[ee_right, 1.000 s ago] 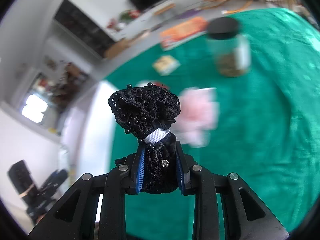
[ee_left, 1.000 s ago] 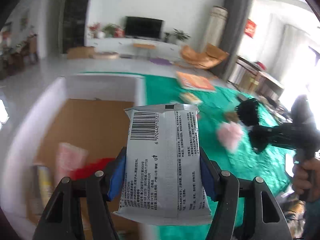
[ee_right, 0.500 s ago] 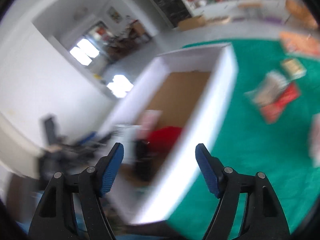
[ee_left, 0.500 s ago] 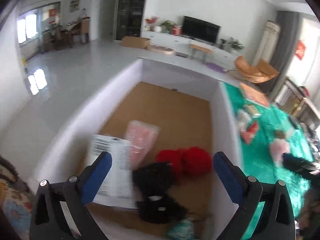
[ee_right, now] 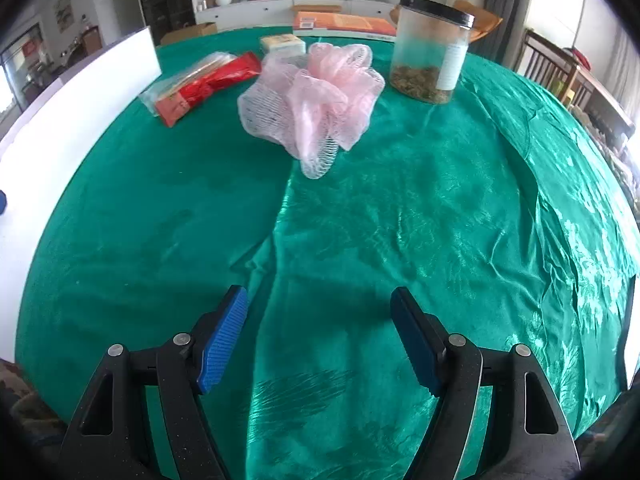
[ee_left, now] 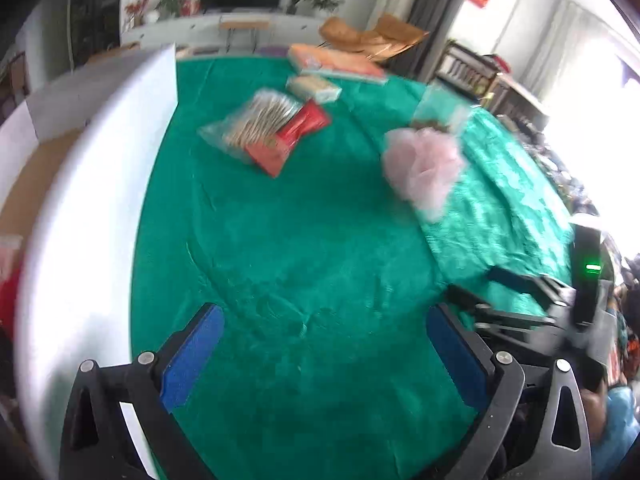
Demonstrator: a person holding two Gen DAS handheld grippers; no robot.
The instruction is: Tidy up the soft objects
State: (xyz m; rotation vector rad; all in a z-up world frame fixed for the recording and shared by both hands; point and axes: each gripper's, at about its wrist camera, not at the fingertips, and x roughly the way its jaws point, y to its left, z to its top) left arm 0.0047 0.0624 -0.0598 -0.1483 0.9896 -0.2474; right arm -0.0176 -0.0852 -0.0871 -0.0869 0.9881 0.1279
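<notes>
Both claws are empty: the right claw (ee_right: 318,334) stands with its blue pads well apart over the bare green cloth, and the left claw (ee_left: 322,354) is spread even wider, with nothing between its pads either. This fits hands that are free to take a new thing. The soft thing that lies ready is the pink mesh sponge (ee_right: 314,92), loose and puffy on the desk (ee_right: 400,240), straight ahead of the right claw but not yet near it; I judge it the next one to collect. It rests just in front of a clear jar (ee_right: 432,46) with a black lid, which is hard and probably stays. To its left lie a clear bag of sticks (ee_left: 254,122) and a red packet (ee_left: 290,140), touching each other. Further left stands the white wall of the box (ee_left: 92,216), open on top, so soft things can be dropped in from above.
</notes>
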